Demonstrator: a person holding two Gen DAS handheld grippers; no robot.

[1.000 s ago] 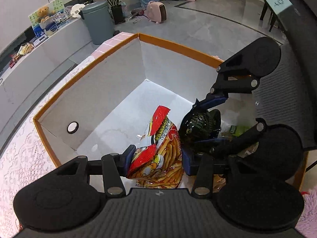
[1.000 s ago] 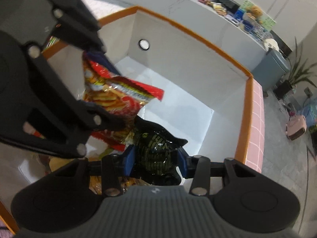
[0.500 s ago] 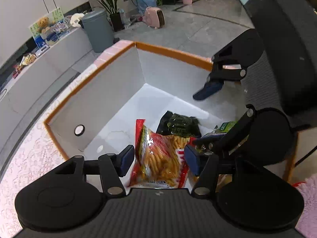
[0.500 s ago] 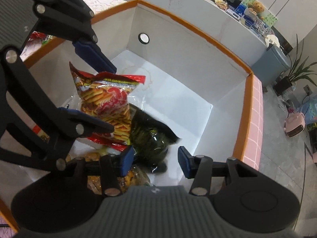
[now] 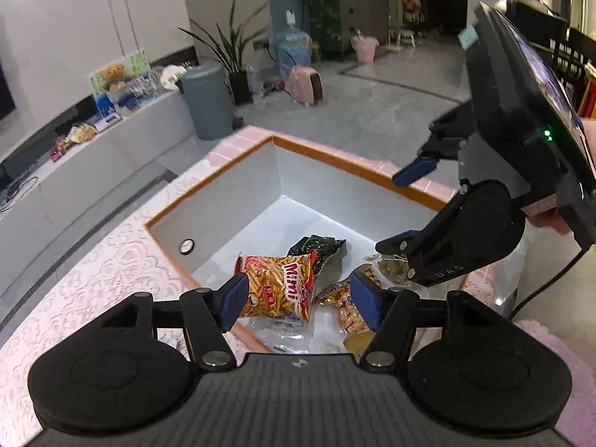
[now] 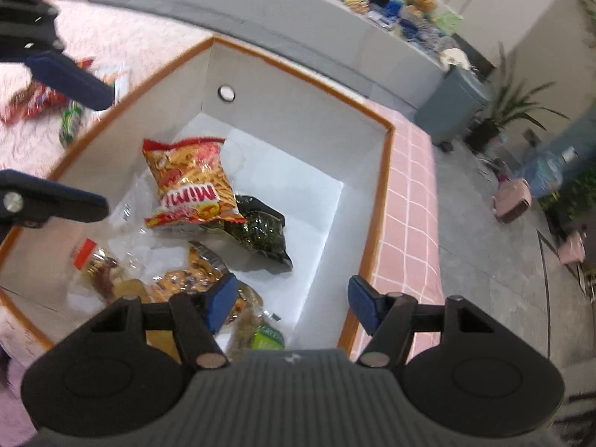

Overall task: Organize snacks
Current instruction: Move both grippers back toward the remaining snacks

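Snacks are lying in the box, both grippers empty above.
Left gripper and right gripper are opening wider; best lifting clear before fetching packets off the cloth.

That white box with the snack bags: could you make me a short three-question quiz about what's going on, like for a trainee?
1. True or false: the left claw is squeezing the Mimi snack bag.
2. Which packet lies partly under the Mimi snack bag? A) the dark green packet B) a blue can C) a banana
3. Fill in: the rim of the white box is coloured ____.

Key: 1 false, both claws' jaws are opening with nothing between them, the right claw too; 2 A; 3 orange.
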